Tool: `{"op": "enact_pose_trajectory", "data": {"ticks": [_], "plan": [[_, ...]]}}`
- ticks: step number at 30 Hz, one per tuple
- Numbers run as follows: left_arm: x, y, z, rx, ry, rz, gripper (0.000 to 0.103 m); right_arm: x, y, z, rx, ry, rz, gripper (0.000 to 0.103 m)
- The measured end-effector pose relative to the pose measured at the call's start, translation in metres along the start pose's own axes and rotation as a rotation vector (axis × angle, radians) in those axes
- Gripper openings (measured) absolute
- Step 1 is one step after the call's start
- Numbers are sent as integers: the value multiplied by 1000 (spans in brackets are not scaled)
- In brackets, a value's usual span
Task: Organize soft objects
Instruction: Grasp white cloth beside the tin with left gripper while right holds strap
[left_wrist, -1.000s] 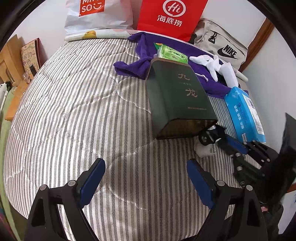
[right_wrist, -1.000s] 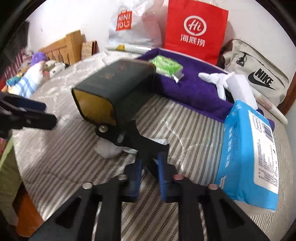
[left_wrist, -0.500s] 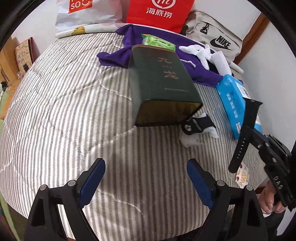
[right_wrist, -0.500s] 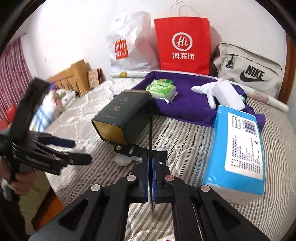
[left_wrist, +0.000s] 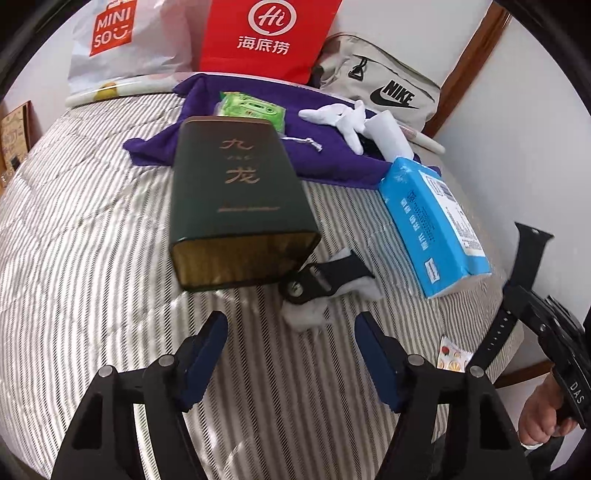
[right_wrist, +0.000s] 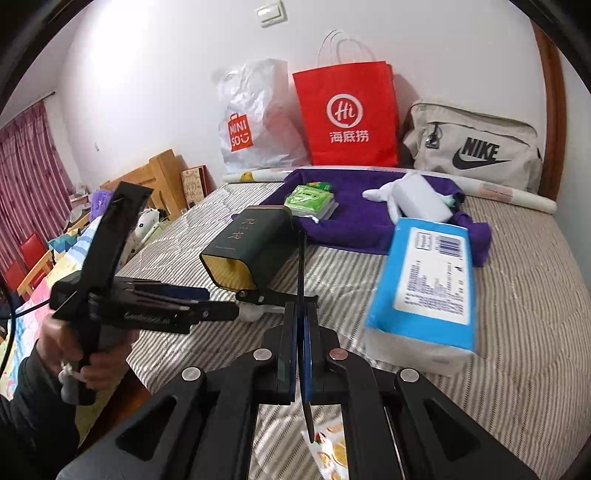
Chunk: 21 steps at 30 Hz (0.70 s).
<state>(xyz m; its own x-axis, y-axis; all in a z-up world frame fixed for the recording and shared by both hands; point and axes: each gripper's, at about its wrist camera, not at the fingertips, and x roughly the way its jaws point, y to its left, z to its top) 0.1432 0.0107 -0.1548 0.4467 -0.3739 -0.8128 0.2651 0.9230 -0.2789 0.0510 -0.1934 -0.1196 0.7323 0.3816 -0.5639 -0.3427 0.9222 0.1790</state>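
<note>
My right gripper is shut on a thin black watch strap, held edge-on and upright above the bed; the strap shows in the left wrist view at the far right. A second black strap piece with a buckle lies on a white cotton wad beside the open end of a dark green tin. My left gripper is open and empty, just short of the wad. It appears in the right wrist view at the left.
A blue tissue pack lies right of the tin. A purple cloth behind holds a green pack and white gloves. Red bag, white bag and Nike bag line the wall. A sticker sheet lies near the bed edge.
My right gripper has lifted the strap off the bed and pulled back to the right. My left gripper has moved forward toward the wad and buckle piece.
</note>
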Motion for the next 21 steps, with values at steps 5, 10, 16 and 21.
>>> {"op": "enact_pose_trajectory", "data": {"ticks": [5, 10, 16, 21], "plan": [[5, -7, 5, 44, -19, 21, 63, -9, -23, -7, 43, -2, -35, 3], [11, -15, 5, 97, -19, 22, 63, -14, -45, -14, 95, 5, -60, 3], [26, -19, 8, 104, 4, 13, 52, -16, -59, -16, 132, 4, -66, 3], [34, -20, 9, 105, 3, 15, 40, -14, -65, -17, 146, 9, -67, 3]]}}
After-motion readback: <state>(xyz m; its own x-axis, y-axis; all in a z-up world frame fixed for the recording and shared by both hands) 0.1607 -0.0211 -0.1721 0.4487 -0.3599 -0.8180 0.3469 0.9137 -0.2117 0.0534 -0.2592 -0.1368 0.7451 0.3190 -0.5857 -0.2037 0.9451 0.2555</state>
